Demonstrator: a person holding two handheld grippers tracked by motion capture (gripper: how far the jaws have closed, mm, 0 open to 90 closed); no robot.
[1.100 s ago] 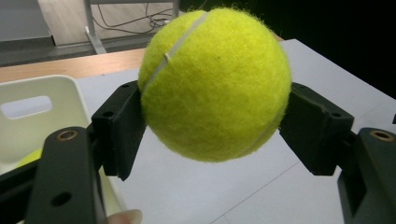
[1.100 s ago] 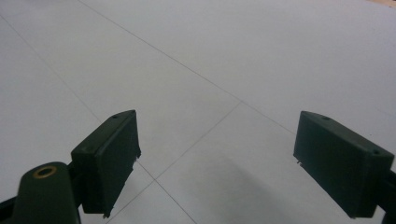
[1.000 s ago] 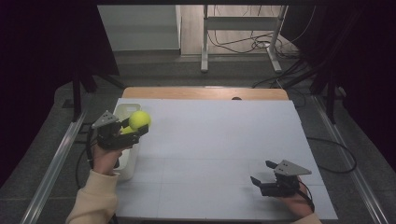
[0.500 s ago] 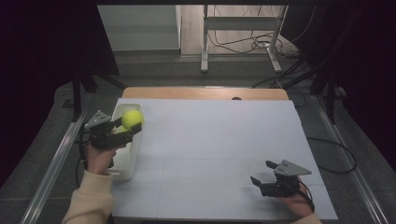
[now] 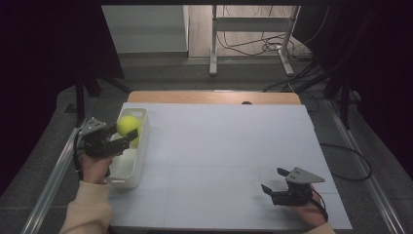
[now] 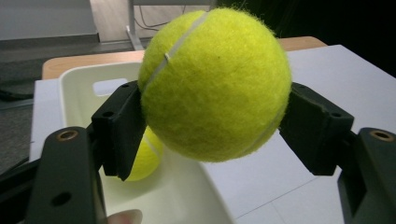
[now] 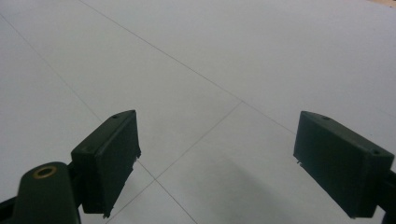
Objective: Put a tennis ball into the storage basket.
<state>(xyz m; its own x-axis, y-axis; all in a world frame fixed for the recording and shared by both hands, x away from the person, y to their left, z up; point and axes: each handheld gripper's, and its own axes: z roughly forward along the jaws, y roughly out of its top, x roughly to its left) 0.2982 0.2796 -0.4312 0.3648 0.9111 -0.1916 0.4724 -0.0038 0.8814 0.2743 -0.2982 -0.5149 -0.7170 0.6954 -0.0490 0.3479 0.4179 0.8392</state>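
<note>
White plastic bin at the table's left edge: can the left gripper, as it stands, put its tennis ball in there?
Probably yes. The left gripper holds the yellow tennis ball over the open white plastic bin, with nothing between.

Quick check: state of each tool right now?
Left tool: shut on the tennis ball, above the white bin.
Right tool: open, holding nothing, over the table.

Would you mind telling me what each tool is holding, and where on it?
The left tool clamps a tennis ball by opposite sides; the right tool holds nothing.
</note>
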